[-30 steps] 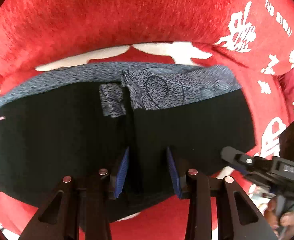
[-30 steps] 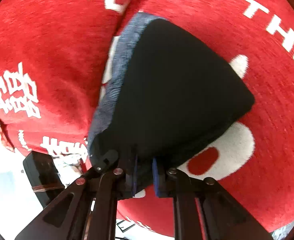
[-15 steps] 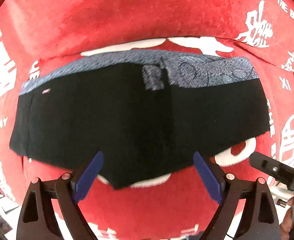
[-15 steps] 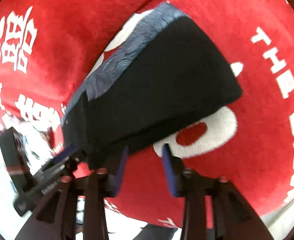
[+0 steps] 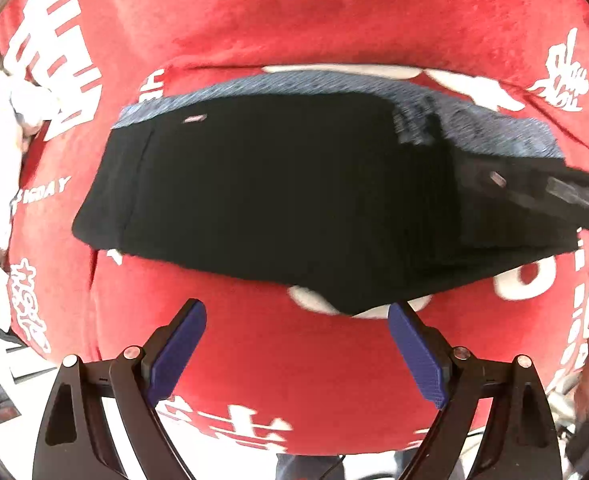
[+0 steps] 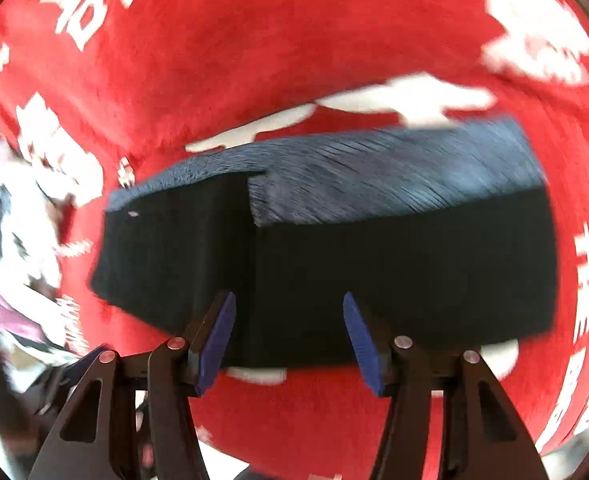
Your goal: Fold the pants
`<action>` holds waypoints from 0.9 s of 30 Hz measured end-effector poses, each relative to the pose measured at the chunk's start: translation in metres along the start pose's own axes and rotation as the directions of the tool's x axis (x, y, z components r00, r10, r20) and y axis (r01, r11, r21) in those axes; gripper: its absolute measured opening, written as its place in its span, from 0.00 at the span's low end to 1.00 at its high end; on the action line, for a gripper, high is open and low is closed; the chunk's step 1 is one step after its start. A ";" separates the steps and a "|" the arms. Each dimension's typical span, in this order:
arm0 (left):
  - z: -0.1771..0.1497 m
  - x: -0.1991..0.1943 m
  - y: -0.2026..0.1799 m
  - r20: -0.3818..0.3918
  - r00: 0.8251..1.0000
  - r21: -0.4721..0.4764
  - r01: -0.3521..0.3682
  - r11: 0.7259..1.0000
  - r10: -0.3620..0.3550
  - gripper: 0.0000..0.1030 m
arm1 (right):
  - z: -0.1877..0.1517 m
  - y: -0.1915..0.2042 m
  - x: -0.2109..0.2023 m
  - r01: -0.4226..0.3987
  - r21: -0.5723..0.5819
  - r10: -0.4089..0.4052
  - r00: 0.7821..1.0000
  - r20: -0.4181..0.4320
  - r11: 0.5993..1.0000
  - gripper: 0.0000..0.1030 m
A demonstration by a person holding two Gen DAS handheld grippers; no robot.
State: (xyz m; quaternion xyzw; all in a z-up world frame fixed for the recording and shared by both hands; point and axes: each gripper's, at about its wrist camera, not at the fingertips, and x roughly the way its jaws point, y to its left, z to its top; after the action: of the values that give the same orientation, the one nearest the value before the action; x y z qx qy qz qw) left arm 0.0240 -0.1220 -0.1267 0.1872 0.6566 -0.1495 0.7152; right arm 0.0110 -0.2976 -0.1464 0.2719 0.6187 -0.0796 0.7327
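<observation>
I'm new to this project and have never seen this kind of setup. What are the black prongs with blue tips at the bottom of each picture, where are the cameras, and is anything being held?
No robot here: a person holds a two-finger gripper in each hand, and each gripper carries a fisheye camera looking forward along its fingers. The prongs are those fingers, with blue pads.

One picture comes from the left gripper, the other from the right gripper. Both look down at dark folded pants with a grey-blue band along the far edge, lying on a red blanket with white lettering.

Nothing is held. Both grippers have just been opening: their jaws stand apart with no cloth between the pads. The left view also shows part of the right gripper at its right edge.
</observation>
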 end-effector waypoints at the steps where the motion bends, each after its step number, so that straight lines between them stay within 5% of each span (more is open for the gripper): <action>1: -0.005 0.004 0.008 -0.009 1.000 -0.007 -0.006 1.000 0.006 0.90 | 0.005 0.014 0.013 0.082 -0.056 -0.082 0.997 0.005 0.995 0.58; 3: -0.009 0.011 0.016 -0.026 1.000 -0.019 -0.001 1.000 0.000 0.90 | 0.008 0.023 0.031 0.219 -0.111 -0.218 0.976 0.019 0.969 0.39; 4: -0.012 0.014 0.022 -0.036 0.999 -0.026 0.004 1.000 -0.005 0.90 | 0.008 0.018 0.036 0.224 -0.096 -0.223 0.975 0.017 0.970 0.13; 6: -0.015 0.015 0.029 -0.040 0.999 -0.029 0.006 1.000 -0.008 0.90 | 0.003 -0.002 0.042 0.165 0.030 -0.164 0.986 -0.018 0.986 0.11; 9: -0.016 0.016 0.036 -0.037 0.999 -0.030 0.013 0.999 -0.014 0.90 | -0.005 -0.003 0.037 0.109 0.036 -0.108 0.994 -0.014 0.993 0.11; 14: -0.010 0.002 0.038 -0.030 0.999 -0.033 0.013 0.999 -0.014 0.90 | -0.005 0.007 0.045 0.147 -0.018 -0.148 0.988 -0.045 0.989 0.13; 18: -0.002 -0.023 0.033 -0.016 1.000 0.006 0.019 1.000 -0.019 0.90 | -0.009 0.016 0.017 -0.015 -0.023 0.013 0.998 -0.069 1.000 0.21; 22: 0.002 -0.053 0.023 -0.015 1.000 0.075 0.025 0.997 -0.024 0.90 | -0.031 0.011 -0.028 -0.065 -0.008 0.065 0.996 -0.061 0.998 0.51; 27: 0.000 -0.088 0.003 -0.019 0.999 0.180 0.030 0.983 -0.027 0.90 | -0.066 -0.009 -0.089 -0.087 0.075 0.092 0.994 -0.058 0.993 0.53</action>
State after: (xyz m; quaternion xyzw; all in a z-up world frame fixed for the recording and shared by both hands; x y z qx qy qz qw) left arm 0.0178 -0.1219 -0.0390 0.2429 0.6488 -0.2169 0.6877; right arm -0.0694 -0.2919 -0.0699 0.3281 0.6250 -0.0605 0.7058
